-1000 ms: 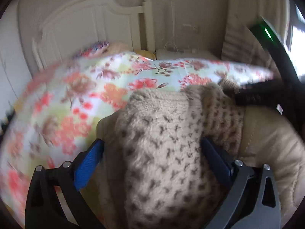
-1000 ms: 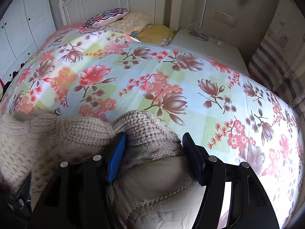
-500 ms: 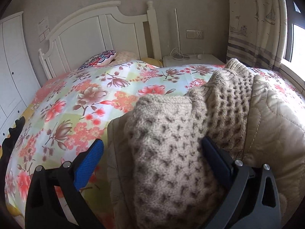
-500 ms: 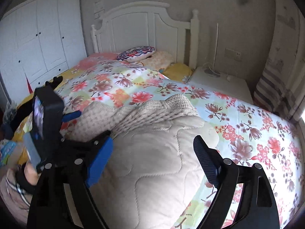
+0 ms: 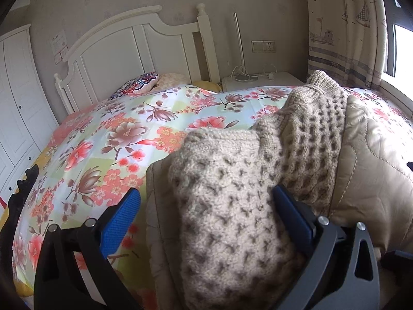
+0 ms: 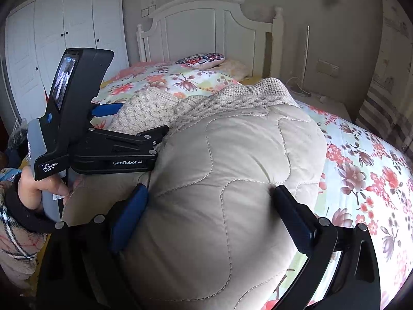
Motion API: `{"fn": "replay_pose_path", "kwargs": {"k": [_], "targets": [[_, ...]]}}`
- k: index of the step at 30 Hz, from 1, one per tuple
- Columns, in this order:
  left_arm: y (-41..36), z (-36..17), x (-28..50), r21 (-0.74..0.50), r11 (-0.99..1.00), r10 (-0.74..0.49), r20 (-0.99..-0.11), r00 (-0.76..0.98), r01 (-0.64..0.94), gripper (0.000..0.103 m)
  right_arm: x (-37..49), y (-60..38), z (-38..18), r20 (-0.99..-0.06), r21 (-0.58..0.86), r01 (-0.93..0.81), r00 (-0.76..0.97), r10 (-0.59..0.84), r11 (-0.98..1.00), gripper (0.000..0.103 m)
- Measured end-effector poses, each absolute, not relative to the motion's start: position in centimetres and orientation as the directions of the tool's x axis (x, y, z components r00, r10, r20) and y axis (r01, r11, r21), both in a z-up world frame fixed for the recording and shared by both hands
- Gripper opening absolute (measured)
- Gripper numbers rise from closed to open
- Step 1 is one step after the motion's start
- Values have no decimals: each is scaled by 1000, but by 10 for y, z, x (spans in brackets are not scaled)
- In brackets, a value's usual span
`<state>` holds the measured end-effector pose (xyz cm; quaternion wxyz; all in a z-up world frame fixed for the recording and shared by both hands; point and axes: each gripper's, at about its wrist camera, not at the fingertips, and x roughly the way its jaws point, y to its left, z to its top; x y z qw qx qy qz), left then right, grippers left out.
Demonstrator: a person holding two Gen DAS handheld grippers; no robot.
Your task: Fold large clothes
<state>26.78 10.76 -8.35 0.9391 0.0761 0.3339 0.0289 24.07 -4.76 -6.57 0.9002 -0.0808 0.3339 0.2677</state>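
Note:
A folded beige quilted jacket (image 6: pixel 232 180) with a knitted tan collar and sleeve (image 5: pixel 232 206) lies on the floral bed (image 5: pixel 116 134). My left gripper (image 5: pixel 206 206) is open, its jaws wide apart on either side of the knitted part. In the right wrist view the left gripper (image 6: pixel 111 129) sits at the left beside the knit (image 6: pixel 155 108). My right gripper (image 6: pixel 209 211) is open, with the quilted bulk between its wide jaws; the blue pads (image 6: pixel 129 214) rest beside the fabric. The jacket's lower edge is hidden under both grippers.
A white headboard (image 5: pixel 129 44) and pillows (image 5: pixel 136 86) stand at the far end. A white nightstand (image 5: pixel 258 82) with a cable, and a curtain (image 5: pixel 343 25), are at the right. White wardrobes (image 6: pixel 59 31) line the left. The person's hand (image 6: pixel 33 188) holds the left gripper.
Both grippers have drawn back and up from the jacket, so more of the room shows. The right gripper's jaws have opened wider. The jacket stays on the bed.

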Motion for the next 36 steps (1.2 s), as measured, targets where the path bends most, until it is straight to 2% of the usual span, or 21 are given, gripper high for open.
{"fn": "replay_pose_path", "kwargs": {"k": [36], "targets": [[107,-83,268,155,988,102,-621,777,-6,101,240,-47,-67,-626,45,-530,645,437,847,99]]}}
